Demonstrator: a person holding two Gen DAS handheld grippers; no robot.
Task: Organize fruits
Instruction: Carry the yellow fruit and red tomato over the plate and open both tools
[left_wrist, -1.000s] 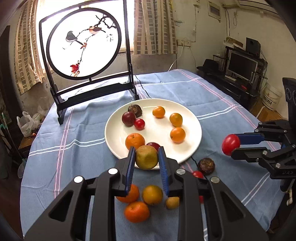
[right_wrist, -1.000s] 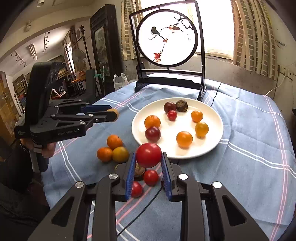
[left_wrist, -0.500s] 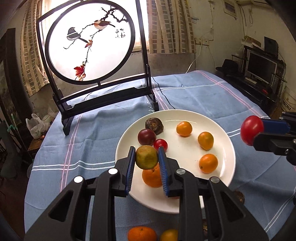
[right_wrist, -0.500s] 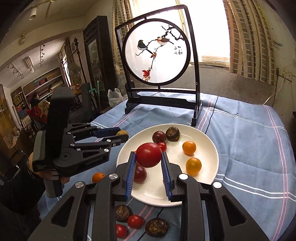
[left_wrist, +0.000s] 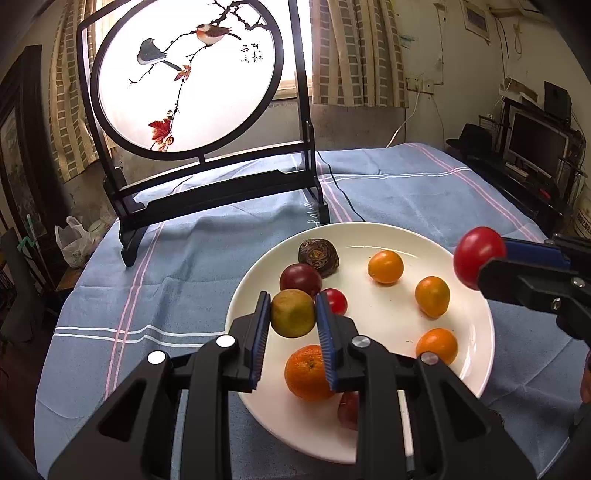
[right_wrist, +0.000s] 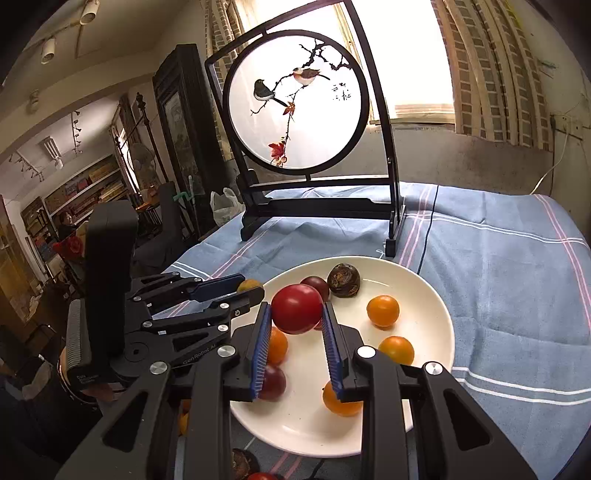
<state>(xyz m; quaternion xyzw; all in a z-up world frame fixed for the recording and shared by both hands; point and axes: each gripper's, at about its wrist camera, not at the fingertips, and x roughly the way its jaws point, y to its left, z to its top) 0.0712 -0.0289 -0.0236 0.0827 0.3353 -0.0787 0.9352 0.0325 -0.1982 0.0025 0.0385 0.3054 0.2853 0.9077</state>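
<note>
My left gripper (left_wrist: 292, 314) is shut on a yellow-green fruit (left_wrist: 292, 313) and holds it above the left part of the white plate (left_wrist: 476, 354). My right gripper (right_wrist: 297, 310) is shut on a red tomato (right_wrist: 296, 308) above the same plate (right_wrist: 439, 314); it shows at the right in the left wrist view (left_wrist: 478, 256). The plate holds several oranges, such as one near the front (left_wrist: 307, 373), a dark plum (left_wrist: 300, 277), a small red tomato (left_wrist: 335, 301) and a brown wrinkled fruit (left_wrist: 318, 252).
A black-framed round bird screen (left_wrist: 184, 74) stands on the blue cloth (left_wrist: 166, 288) behind the plate, with a black cable (left_wrist: 343, 199) beside it. More fruit lies on the cloth below the plate, such as a brown one (right_wrist: 243, 463). A monitor (left_wrist: 535, 140) stands at the far right.
Both grippers have moved forward with their fruit, from over the loose fruit on the cloth to above the plate. The plate and screen look nearer.
</note>
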